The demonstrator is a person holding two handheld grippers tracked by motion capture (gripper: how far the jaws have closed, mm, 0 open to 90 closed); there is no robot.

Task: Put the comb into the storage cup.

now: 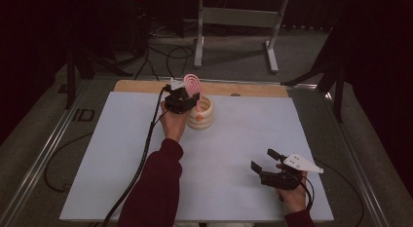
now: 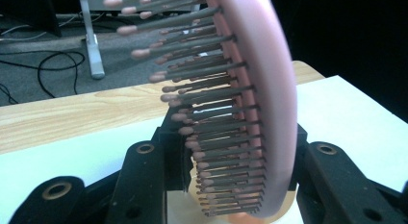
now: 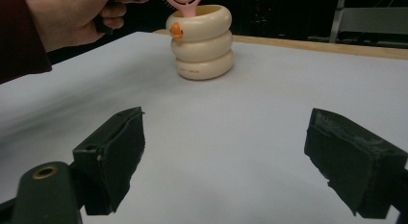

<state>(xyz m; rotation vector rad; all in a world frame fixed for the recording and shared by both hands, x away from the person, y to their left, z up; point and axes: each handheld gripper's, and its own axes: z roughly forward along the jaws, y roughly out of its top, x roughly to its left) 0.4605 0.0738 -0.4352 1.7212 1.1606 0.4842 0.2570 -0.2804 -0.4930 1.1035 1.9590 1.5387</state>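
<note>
1. The left gripper [image 1: 181, 98], upper centre of the high view, is clamping a pink hairbrush [image 1: 192, 85] over the cream ringed holder [image 1: 201, 115].
2. The right gripper [image 1: 267, 161], lower right, is sitting with jaws spread wide, gripping nothing, above the white table [image 1: 243, 129].

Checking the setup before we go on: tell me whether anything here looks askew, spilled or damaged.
Nothing stands out. The cream holder stands upright on the white table, nothing spilled. The left gripper holds the pink hairbrush above the holder. The right gripper is open, near the table's front.
</note>
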